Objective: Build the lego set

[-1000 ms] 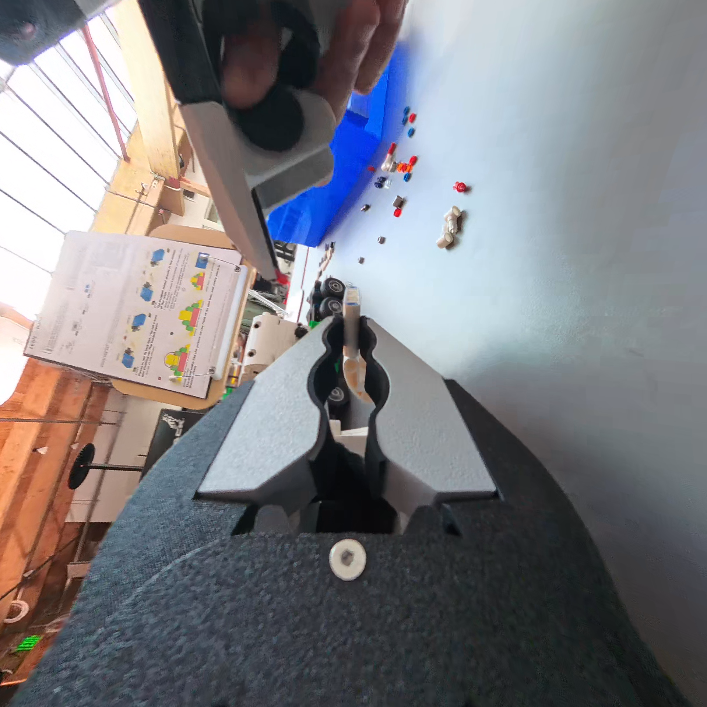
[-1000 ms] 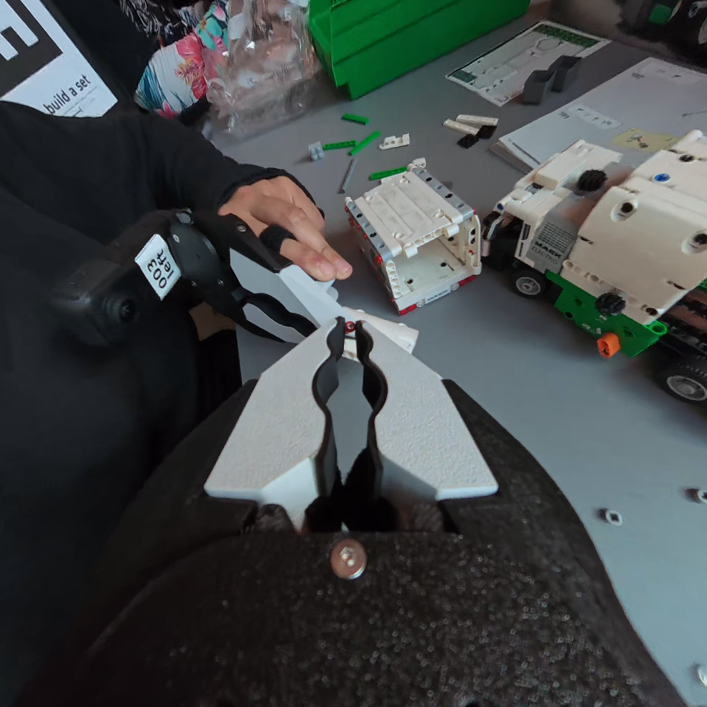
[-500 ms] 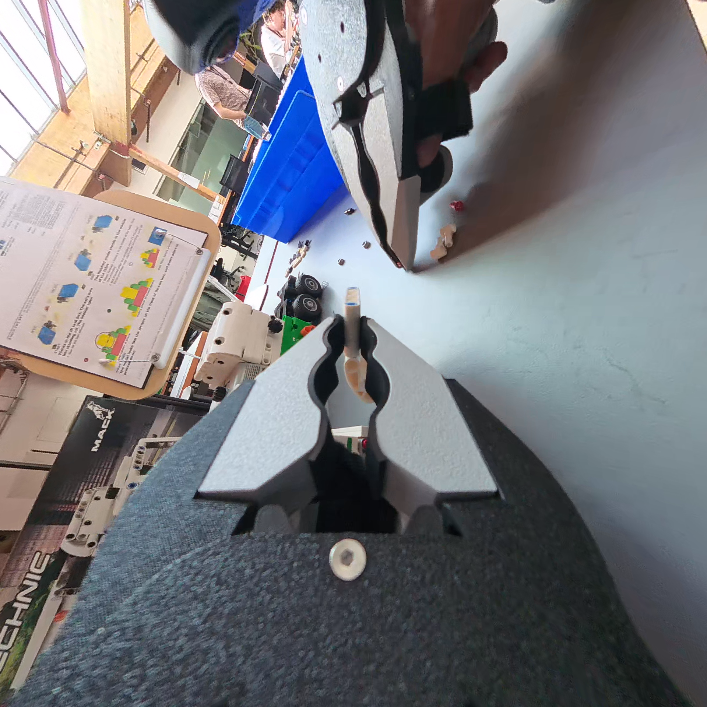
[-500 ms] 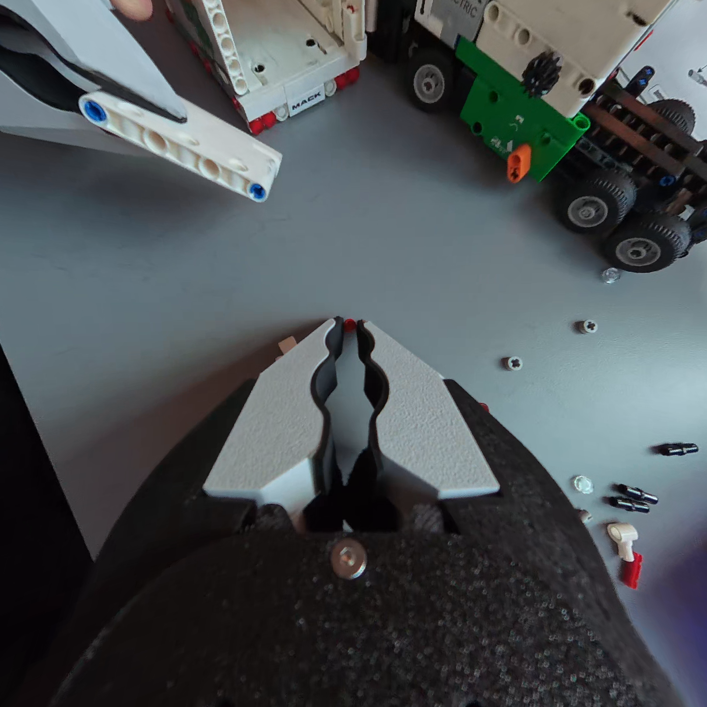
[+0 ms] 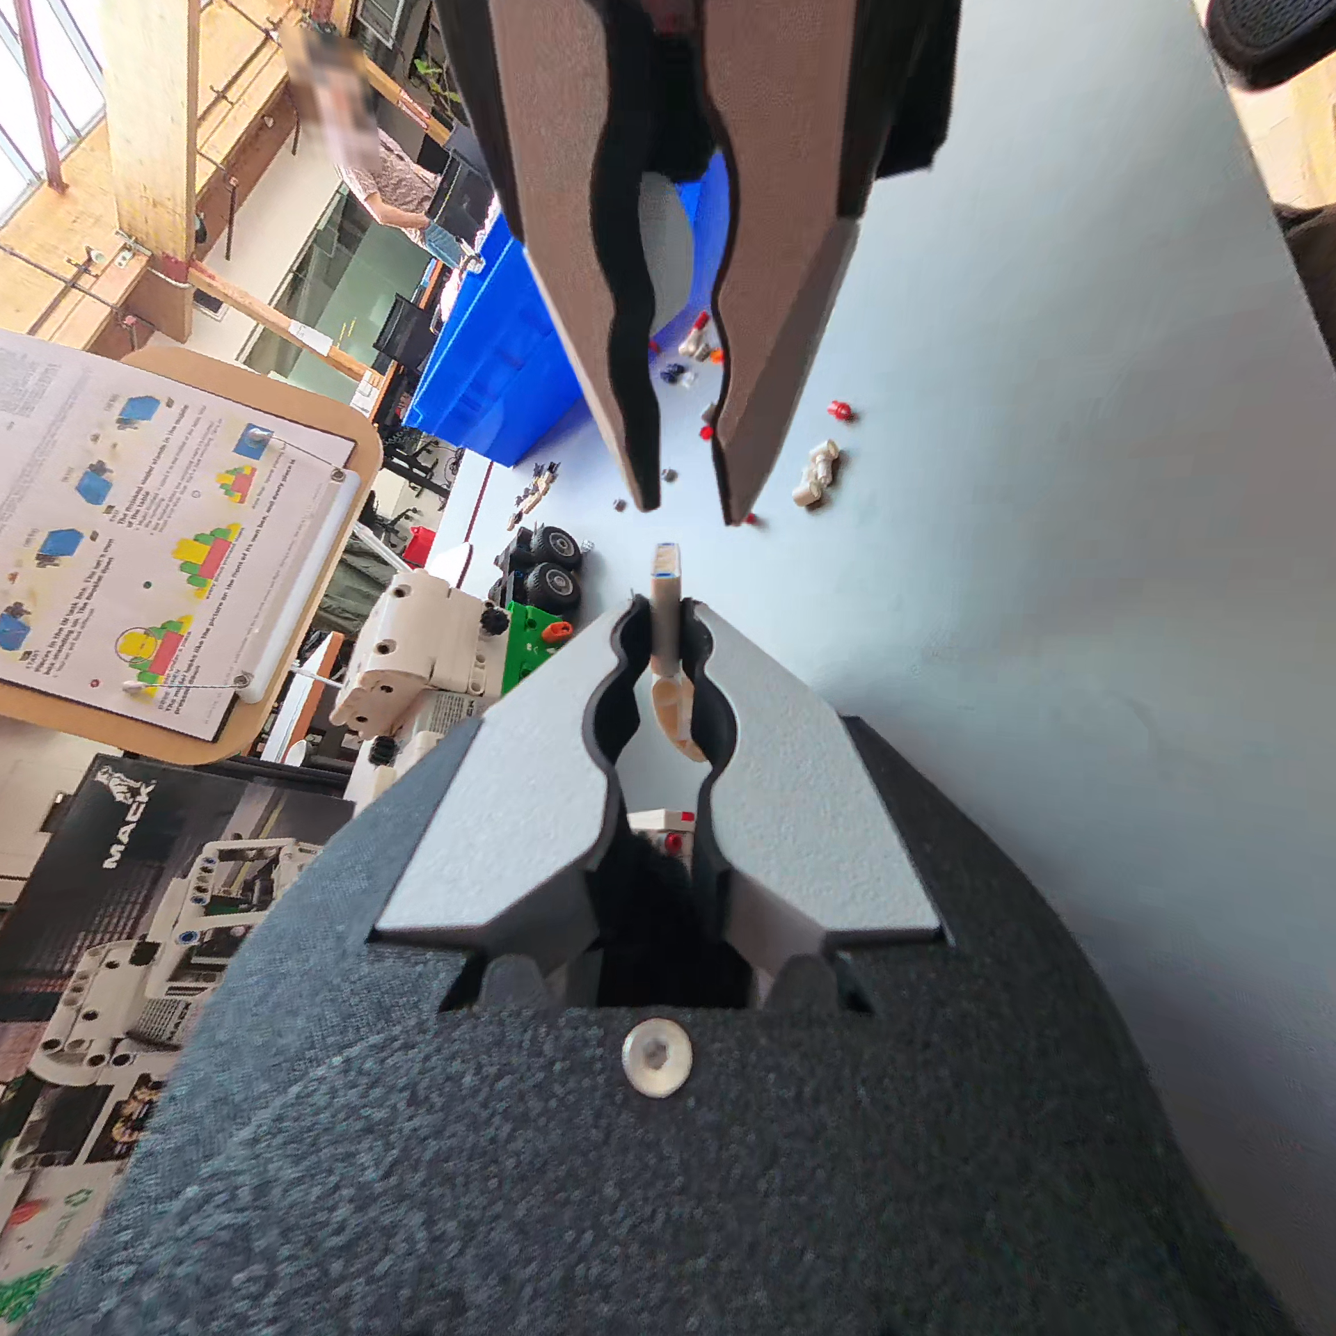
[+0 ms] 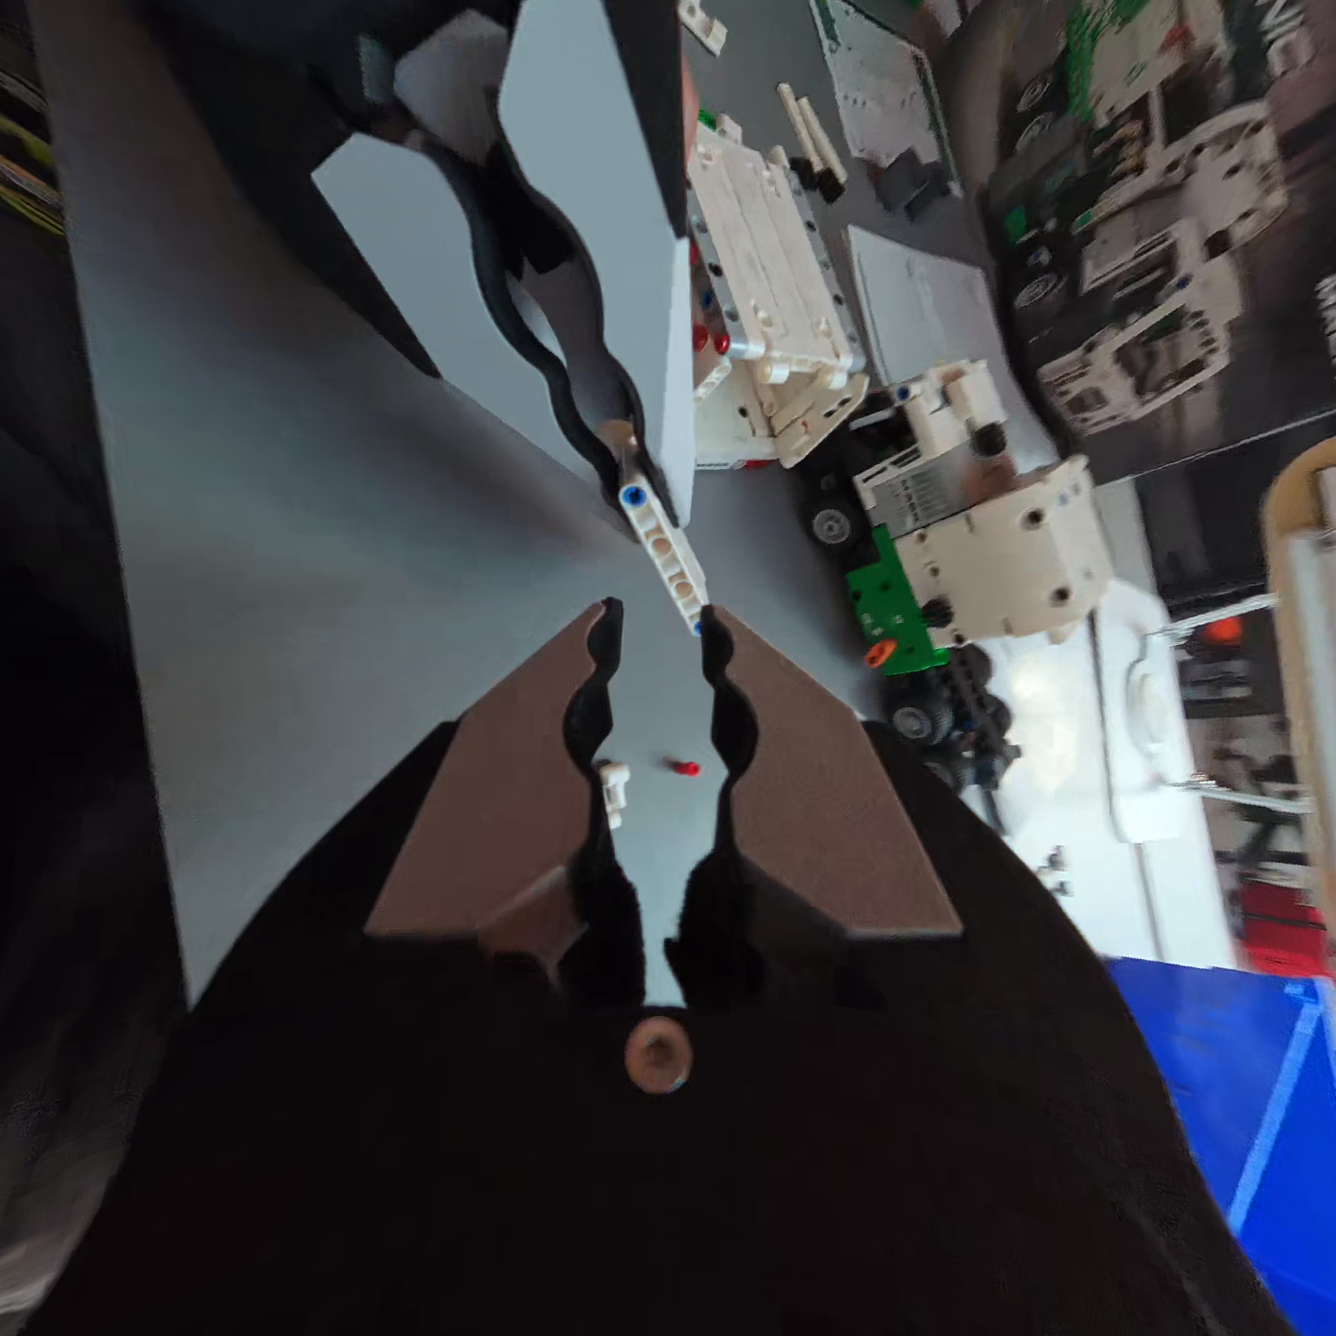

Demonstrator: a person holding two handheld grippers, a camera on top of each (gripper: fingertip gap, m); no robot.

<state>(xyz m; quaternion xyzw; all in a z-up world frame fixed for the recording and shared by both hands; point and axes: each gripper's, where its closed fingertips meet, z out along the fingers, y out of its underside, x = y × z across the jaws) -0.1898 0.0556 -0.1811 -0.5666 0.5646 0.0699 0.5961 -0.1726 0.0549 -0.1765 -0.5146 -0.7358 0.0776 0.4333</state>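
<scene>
The right tongs [image 6: 658,614], pressed together half a second earlier, had spread and swung to face the white beam [image 6: 665,557] pinched in the left tongs [image 5: 665,614], above the surface [image 6: 325,578] beside the truck [image 6: 976,535]. A handover or a shared fitting seemed imminent.

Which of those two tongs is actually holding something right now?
The left tongs: they are shut on a white beam with blue pins at its ends. The right tongs are open and empty, facing the beam's free end.
</scene>
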